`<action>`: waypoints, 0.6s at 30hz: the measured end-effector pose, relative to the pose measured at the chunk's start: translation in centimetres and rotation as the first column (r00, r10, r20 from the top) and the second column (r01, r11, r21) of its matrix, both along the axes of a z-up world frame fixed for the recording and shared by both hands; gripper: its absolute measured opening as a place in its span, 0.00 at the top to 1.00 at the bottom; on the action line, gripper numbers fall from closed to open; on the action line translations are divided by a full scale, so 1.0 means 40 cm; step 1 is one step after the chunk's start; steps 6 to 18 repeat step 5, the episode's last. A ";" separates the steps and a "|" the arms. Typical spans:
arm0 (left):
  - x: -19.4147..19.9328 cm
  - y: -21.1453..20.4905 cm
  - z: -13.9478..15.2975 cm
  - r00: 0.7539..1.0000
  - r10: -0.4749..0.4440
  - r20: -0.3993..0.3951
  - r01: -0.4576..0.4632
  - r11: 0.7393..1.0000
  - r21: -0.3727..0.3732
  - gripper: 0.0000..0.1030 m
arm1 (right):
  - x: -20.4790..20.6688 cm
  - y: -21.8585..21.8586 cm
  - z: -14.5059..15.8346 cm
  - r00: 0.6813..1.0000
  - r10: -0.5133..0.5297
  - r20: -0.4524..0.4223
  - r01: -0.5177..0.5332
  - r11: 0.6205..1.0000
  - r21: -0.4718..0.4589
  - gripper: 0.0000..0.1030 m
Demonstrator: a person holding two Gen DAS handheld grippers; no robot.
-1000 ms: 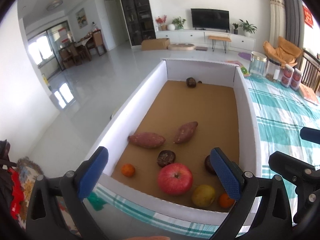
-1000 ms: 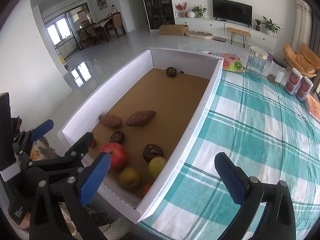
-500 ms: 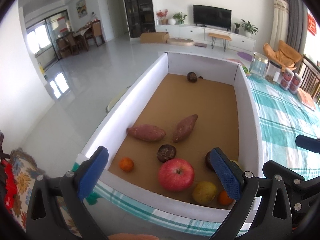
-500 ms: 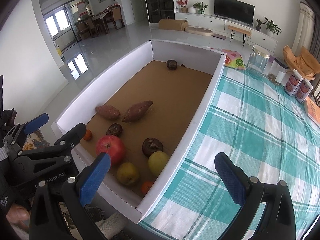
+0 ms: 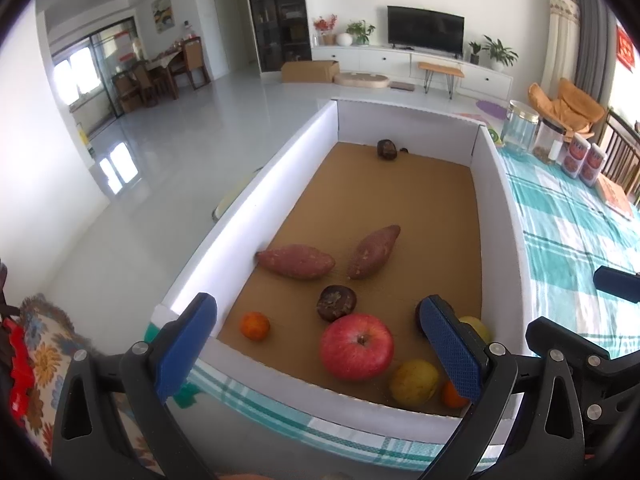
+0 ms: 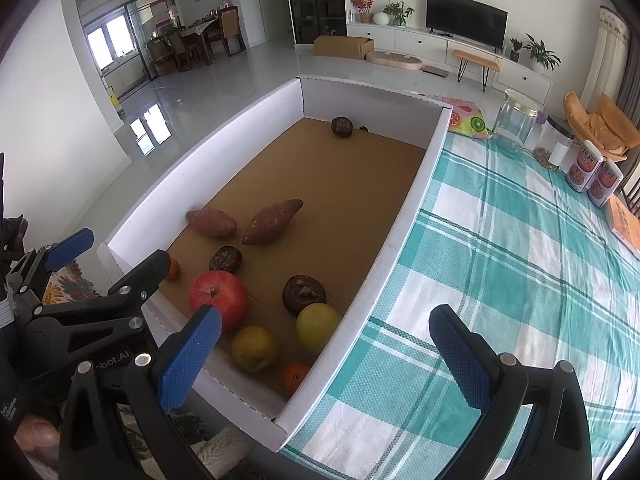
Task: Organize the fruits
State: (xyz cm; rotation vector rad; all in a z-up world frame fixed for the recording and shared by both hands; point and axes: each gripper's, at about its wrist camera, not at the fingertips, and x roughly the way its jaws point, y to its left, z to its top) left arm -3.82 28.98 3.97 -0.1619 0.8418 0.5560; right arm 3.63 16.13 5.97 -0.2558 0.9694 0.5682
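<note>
A white-walled cardboard box [image 5: 256,208] [image 6: 416,184] holds the produce. At its near end lie a red apple [image 5: 357,346] [image 6: 218,295], two yellow fruits [image 6: 318,322] [image 6: 254,348], two small oranges [image 5: 254,325] [image 6: 296,376], dark brown fruits [image 5: 336,303] [image 6: 304,294] and two sweet potatoes [image 5: 295,263] [image 5: 373,251]. Another dark fruit [image 5: 386,149] sits at the far end. My left gripper [image 5: 320,348] is open and empty over the box's near edge. My right gripper [image 6: 326,354] is open and empty over the box's near right corner.
A teal checked tablecloth [image 6: 520,264] covers the table right of the box. Glass jars [image 6: 514,124] and two cans [image 6: 596,176] stand at the far right, with a book [image 6: 626,226] beside them. The box's left wall borders the open floor.
Both grippers have risen a little and tilted down, so the box and fruit sit slightly lower and nearer in view. Both stay open and empty. No fruit has moved.
</note>
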 end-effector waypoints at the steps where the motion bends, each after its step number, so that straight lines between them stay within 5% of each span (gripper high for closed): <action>1: -0.002 0.001 0.000 1.000 0.001 0.003 -0.001 1.000 -0.005 0.01 | -0.001 0.000 -0.001 1.000 0.001 -0.001 -0.001 1.000 0.001 0.00; 18: -0.004 -0.005 0.002 1.000 0.003 0.000 -0.003 1.000 0.017 0.01 | -0.005 0.004 0.000 1.000 0.009 -0.001 -0.009 1.000 0.003 0.00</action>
